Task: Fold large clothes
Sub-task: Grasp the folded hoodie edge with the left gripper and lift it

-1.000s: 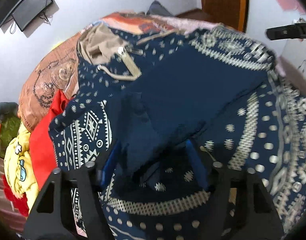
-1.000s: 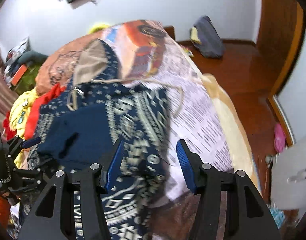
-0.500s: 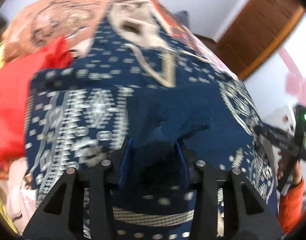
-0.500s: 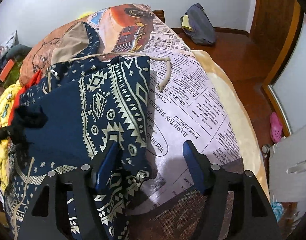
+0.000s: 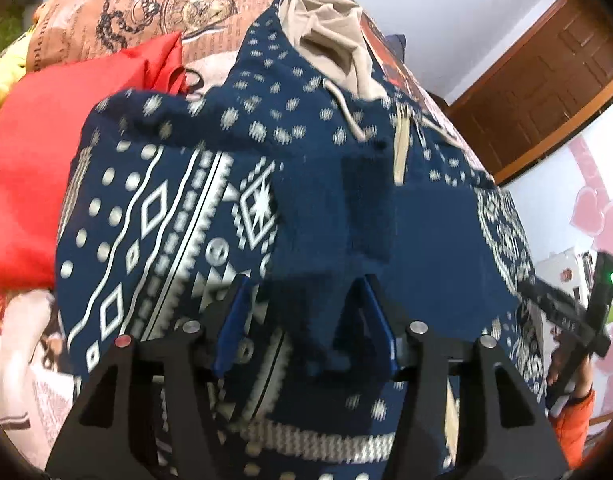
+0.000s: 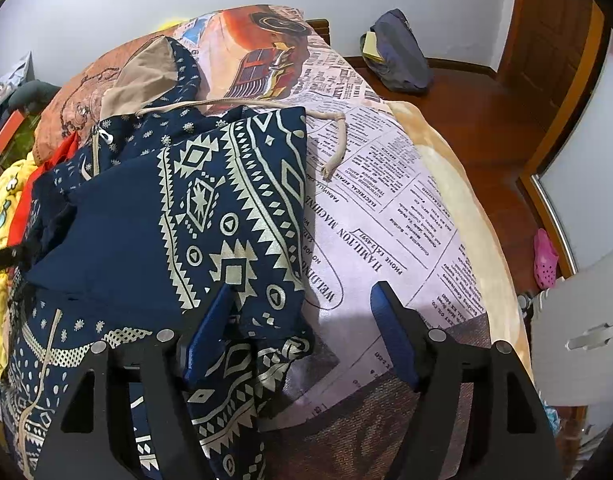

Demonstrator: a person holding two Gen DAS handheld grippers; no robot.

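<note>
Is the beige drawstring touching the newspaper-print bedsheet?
Touching. In the right wrist view the beige drawstring lies flat on the newspaper-print bedsheet, with no gap.

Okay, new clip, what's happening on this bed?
A person with a hand-held gripper in each hand is folding a navy patterned hoodie on a newspaper-print bedspread. The left hand-held gripper has a plain navy cuff between its jaws, which have just been opening. The right hand-held gripper is open over the hoodie's folded edge.

Both hand-held grippers (image 5: 302,320) (image 6: 302,332) agape, downward-tilted
</note>
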